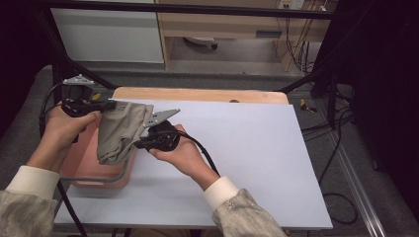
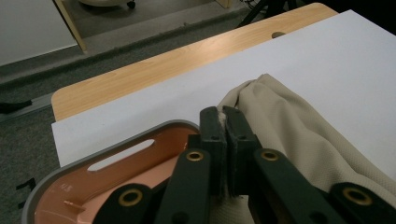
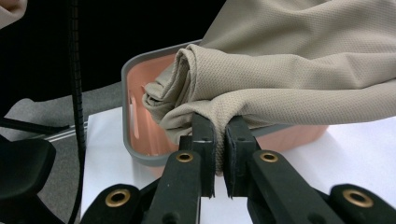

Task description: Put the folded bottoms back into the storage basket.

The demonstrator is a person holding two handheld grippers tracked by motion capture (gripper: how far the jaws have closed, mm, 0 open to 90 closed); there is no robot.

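With the left tool [image 1: 106, 105] and right tool [image 1: 141, 144] both clamped on the beige cloth [image 1: 118, 132] above the pink basket [image 1: 94, 177], lift evenly — keep it taut — clearing the rim

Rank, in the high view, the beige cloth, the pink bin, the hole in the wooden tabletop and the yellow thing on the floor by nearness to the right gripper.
From the right gripper:
1. Beige cloth, clamped in its jaws.
2. Pink bin, just below and to the left.
3. Hole in the wooden tabletop, at the table's far edge.
4. Yellow thing, on the floor past the table's far right corner.
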